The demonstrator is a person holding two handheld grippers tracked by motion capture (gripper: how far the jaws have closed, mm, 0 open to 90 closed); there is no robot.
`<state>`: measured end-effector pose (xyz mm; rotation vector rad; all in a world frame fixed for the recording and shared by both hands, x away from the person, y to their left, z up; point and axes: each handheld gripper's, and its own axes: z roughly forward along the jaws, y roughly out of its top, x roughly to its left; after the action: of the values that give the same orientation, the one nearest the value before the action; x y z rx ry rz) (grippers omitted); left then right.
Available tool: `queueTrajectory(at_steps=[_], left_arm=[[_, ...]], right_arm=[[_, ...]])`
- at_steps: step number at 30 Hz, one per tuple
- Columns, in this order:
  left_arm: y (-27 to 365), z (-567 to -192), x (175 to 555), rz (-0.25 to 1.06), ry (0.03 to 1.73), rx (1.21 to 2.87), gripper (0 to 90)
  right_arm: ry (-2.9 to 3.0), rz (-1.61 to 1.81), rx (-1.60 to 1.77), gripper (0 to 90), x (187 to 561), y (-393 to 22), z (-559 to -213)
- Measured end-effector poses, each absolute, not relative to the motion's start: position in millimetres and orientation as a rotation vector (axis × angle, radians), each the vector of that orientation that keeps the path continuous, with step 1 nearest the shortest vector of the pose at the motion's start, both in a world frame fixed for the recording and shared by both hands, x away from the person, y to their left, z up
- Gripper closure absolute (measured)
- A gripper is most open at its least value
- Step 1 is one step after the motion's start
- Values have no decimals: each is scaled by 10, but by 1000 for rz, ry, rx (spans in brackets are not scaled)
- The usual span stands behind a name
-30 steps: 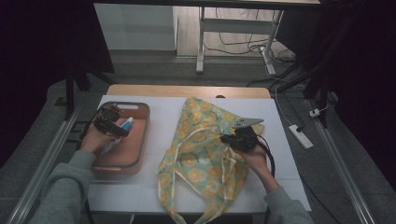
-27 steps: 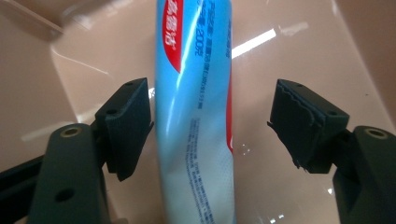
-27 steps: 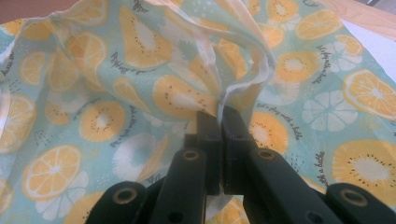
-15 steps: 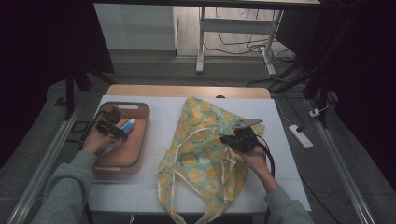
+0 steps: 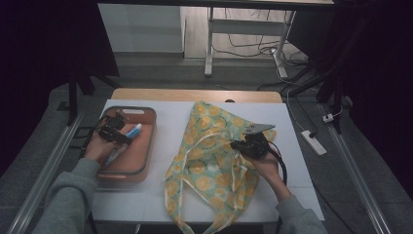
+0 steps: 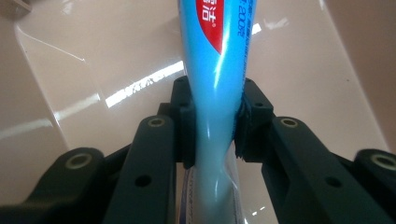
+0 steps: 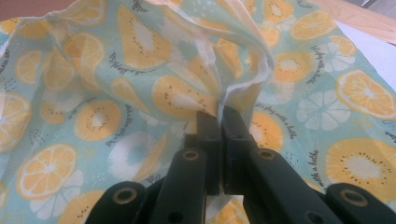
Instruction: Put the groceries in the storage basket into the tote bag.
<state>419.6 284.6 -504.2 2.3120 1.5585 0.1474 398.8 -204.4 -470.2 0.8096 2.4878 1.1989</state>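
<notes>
A blue toothpaste tube [image 6: 217,56] with a red label lies in the orange-brown tray [image 5: 146,146] at the table's left. My left gripper [image 6: 215,128] has just been closing and its pads now press on the tube's lower end; in the high view the left gripper [image 5: 117,134] sits over the tube [image 5: 132,130]. A fruit-print cloth bag [image 5: 209,156] lies in the middle of the table. My right gripper [image 7: 219,123] is shut on a pinch of the bag's fabric [image 7: 163,93] near its white-edged rim; in the high view the right gripper [image 5: 236,145] rests on the bag's right side.
A white mat [image 5: 292,161] covers the wooden table. The bag's handles [image 5: 195,226] trail toward the front edge. A power strip [image 5: 313,142] lies on the floor to the right, and a metal frame [image 5: 209,44] stands behind the table.
The left gripper's jaws have drawn in around the toothpaste tube in the tray. The right hand and the bag have stayed where they were.
</notes>
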Motion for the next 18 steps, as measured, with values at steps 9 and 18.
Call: queueTrajectory(at_steps=[9, 18], left_arm=[[2998, -4794, 4063, 201, 1491, 2156, 722], [3034, -4364, 3834, 259, 1332, 2034, 724]], right_arm=[[2475, 1214, 812, 875, 3984, -2063, -4681], [2465, 1224, 809, 875, 3979, -2070, -4661]])
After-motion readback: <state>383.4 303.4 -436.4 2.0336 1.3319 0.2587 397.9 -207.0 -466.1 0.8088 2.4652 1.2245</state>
